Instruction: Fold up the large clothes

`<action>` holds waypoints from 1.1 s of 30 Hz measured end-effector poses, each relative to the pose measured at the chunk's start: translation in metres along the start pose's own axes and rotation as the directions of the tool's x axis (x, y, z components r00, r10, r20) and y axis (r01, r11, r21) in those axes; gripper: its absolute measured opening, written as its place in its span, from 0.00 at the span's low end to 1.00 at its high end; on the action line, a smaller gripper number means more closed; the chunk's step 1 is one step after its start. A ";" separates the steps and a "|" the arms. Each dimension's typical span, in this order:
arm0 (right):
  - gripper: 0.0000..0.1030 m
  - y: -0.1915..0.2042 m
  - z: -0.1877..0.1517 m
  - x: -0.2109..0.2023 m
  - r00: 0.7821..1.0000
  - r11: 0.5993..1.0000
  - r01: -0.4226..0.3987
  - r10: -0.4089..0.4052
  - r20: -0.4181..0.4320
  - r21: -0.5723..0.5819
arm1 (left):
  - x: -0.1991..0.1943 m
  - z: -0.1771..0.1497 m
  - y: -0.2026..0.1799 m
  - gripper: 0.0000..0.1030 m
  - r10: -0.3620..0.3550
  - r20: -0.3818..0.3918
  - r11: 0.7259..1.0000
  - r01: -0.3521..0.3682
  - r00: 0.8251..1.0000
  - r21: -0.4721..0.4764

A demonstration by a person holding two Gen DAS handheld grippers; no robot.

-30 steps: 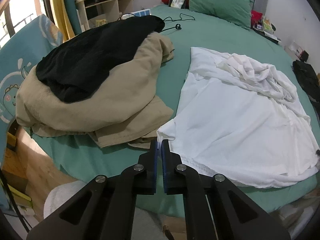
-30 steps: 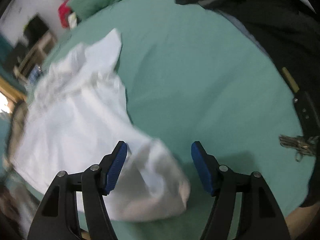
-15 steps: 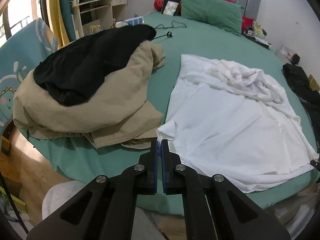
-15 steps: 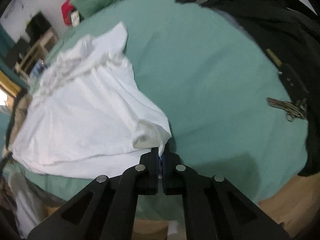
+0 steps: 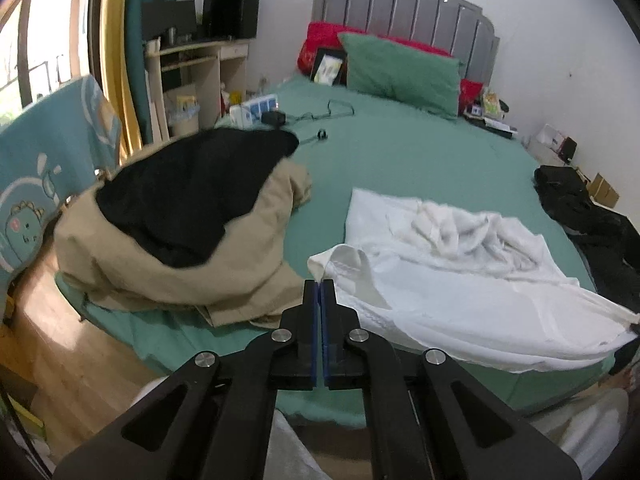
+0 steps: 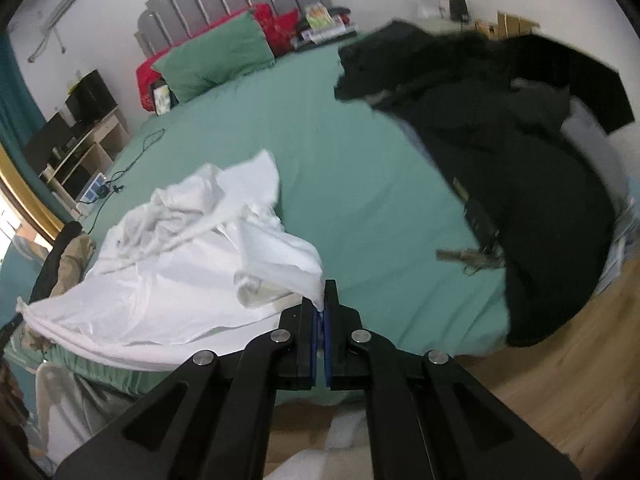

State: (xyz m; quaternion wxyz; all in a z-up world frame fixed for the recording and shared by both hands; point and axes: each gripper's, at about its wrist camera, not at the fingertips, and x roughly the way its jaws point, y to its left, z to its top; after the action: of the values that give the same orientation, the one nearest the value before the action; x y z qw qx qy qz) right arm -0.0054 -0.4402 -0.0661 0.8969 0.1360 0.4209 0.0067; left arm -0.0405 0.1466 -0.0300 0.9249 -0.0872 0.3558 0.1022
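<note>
At bed's near edge: both grippers clamped on white garment corners, hem lifted for folding.

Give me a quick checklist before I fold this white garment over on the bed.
1. Right gripper shut on the white garment's corner: ok.
2. Left gripper shut on the other corner: cannot tell, cloth runs behind its tips.
3. Near hem lifted between both grippers: ok.
4. Far half smooth: not ok, bunched.
5. Bed bare beyond the garment: ok.
6. Beige pile apart from the garment: ok.
</note>
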 end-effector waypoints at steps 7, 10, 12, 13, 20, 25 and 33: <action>0.02 0.038 0.031 -0.026 0.994 0.993 0.011 0.003 0.113 -0.120 | 0.004 0.014 -0.008 0.02 -0.017 0.026 1.000 0.017 1.000 -0.004; 0.02 0.044 0.045 -0.026 0.988 0.988 0.031 -0.006 0.155 -0.155 | 0.006 0.029 -0.013 0.02 -0.019 0.061 1.000 0.019 0.998 -0.003; 0.02 0.047 0.055 -0.020 0.985 0.988 0.029 -0.002 0.175 -0.152 | 0.011 0.040 -0.014 0.02 -0.017 0.083 1.000 0.017 0.996 -0.001; 0.02 0.047 0.062 -0.016 0.983 0.989 0.030 -0.002 0.182 -0.148 | 0.014 0.044 -0.015 0.02 -0.016 0.088 1.000 0.016 0.996 -0.002; 0.02 0.044 0.103 0.024 0.977 0.991 0.028 0.000 0.214 -0.129 | 0.051 0.081 -0.025 0.02 -0.001 0.135 1.000 0.002 0.991 -0.009; 0.02 0.042 0.131 0.059 0.974 0.992 0.035 -0.006 0.229 -0.122 | 0.091 0.103 -0.037 0.02 0.008 0.144 1.000 -0.010 0.990 0.011; 0.02 0.035 0.171 0.129 0.983 0.993 0.013 0.008 0.185 -0.114 | 0.163 0.133 -0.045 0.02 0.021 0.127 1.000 -0.023 0.992 0.011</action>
State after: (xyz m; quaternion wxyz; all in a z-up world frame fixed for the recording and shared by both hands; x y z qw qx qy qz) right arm 0.2112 -0.4306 -0.0508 0.9384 0.0836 0.3348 0.0170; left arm 0.1742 0.1548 -0.0387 0.9450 -0.0709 0.2977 0.1155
